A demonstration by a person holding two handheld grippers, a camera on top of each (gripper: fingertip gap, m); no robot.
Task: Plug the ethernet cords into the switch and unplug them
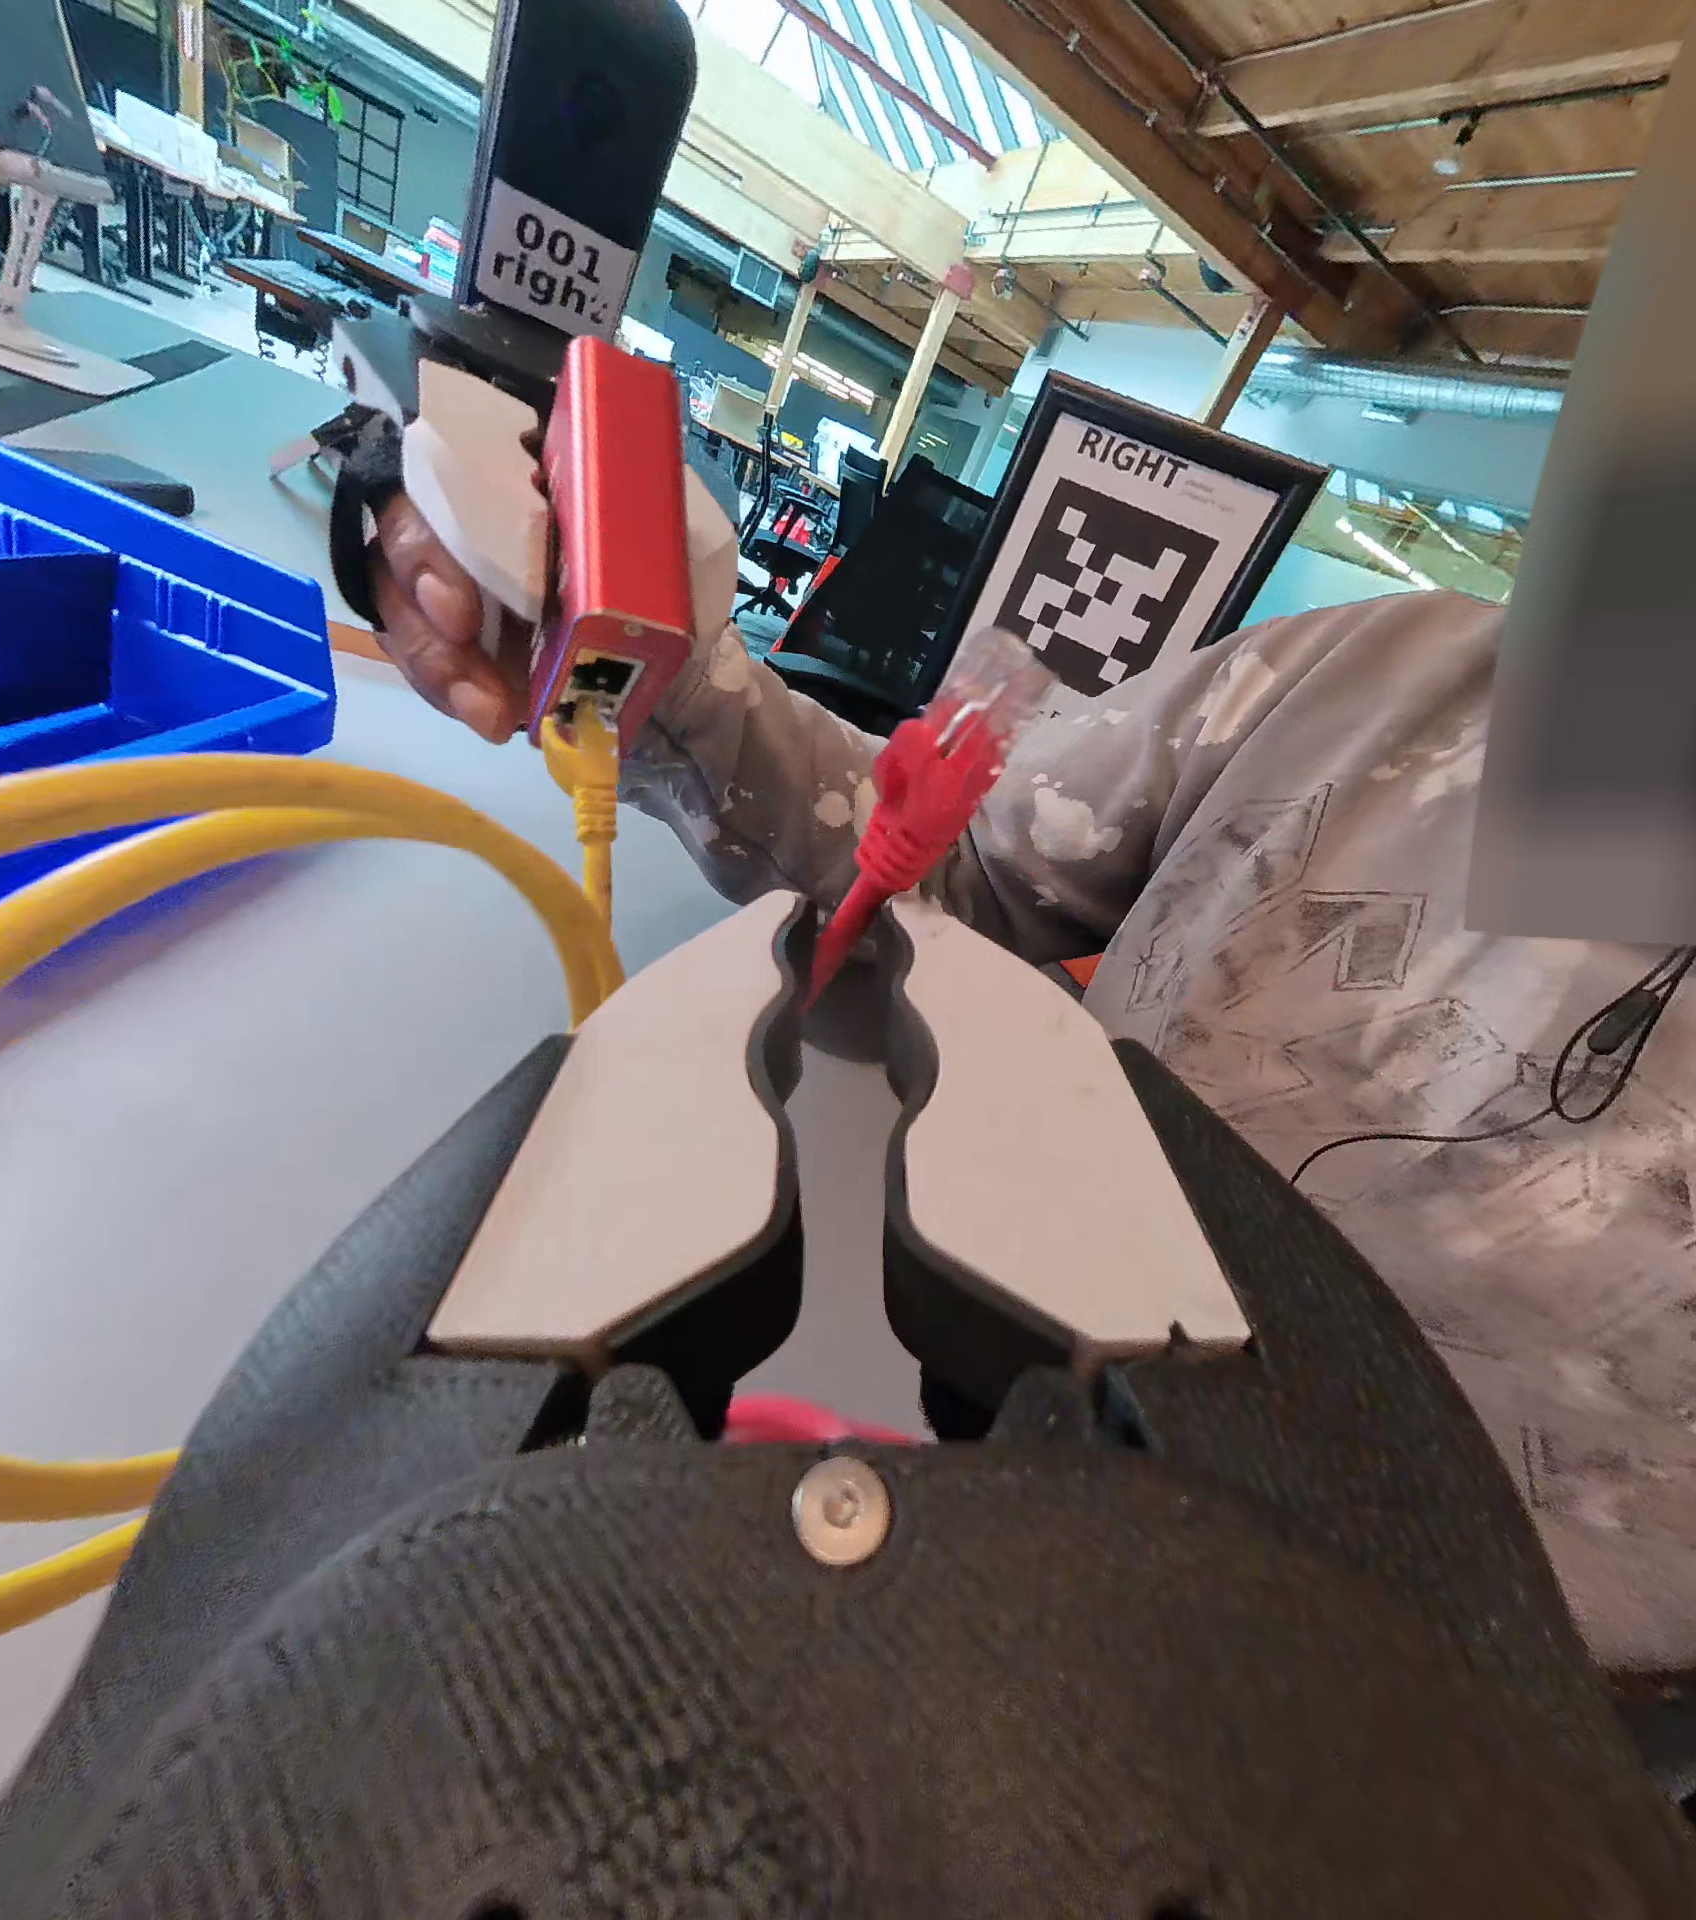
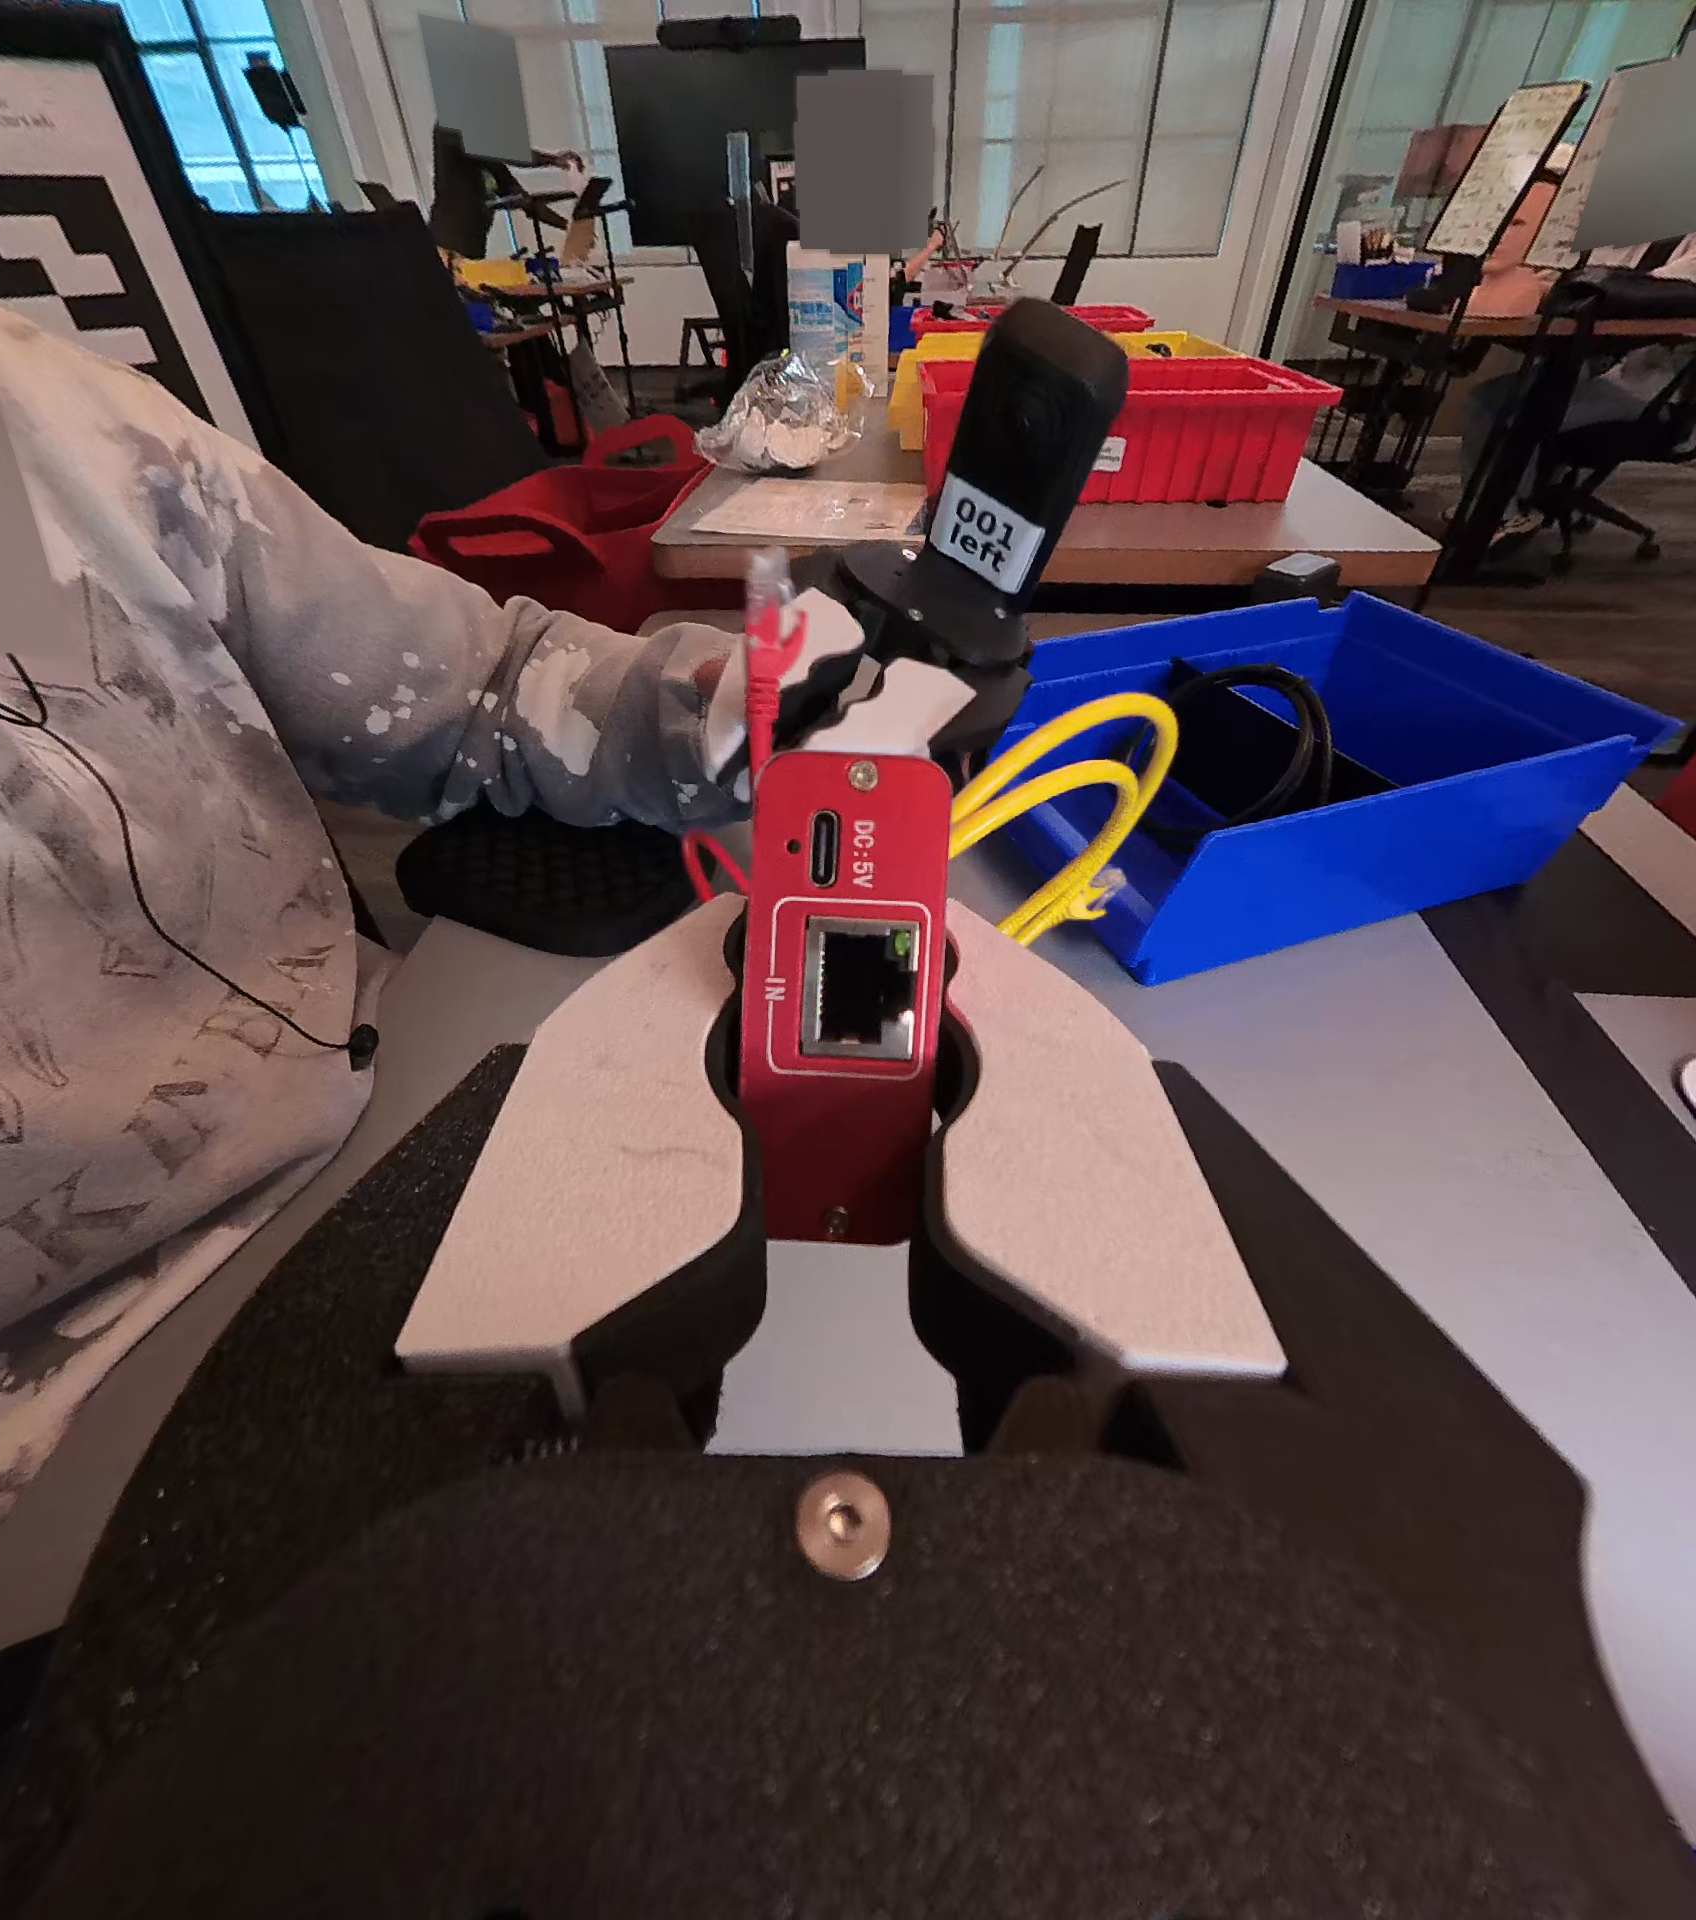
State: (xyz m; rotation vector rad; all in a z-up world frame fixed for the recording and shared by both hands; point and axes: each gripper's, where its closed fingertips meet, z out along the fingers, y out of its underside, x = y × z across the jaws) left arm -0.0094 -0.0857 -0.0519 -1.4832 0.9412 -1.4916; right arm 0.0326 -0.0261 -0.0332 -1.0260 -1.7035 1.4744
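My left gripper [image 1: 844, 925] is shut on the red ethernet cord [image 1: 911, 821] just behind its plug, and the clear connector tip [image 1: 989, 675] points up, free in the air. My right gripper [image 2: 839, 935] is shut on the red switch [image 2: 844, 1122] and holds it upright above the table. The port facing the right wrist camera [image 2: 859, 987] is empty. In the left wrist view the switch [image 1: 615, 520] shows a yellow cord [image 1: 595, 779] plugged into its lower port, with an empty port [image 1: 603, 677] above it. The red plug is to the right of the switch and apart from it.
A blue bin [image 2: 1343, 852] holding a black cable [image 2: 1270, 727] stands on the grey table [image 1: 200, 1143] beside loops of the yellow cord [image 2: 1062, 790]. A framed marker sign [image 1: 1114, 551] stands behind. The person's sleeve [image 1: 1343, 935] and body are close by.
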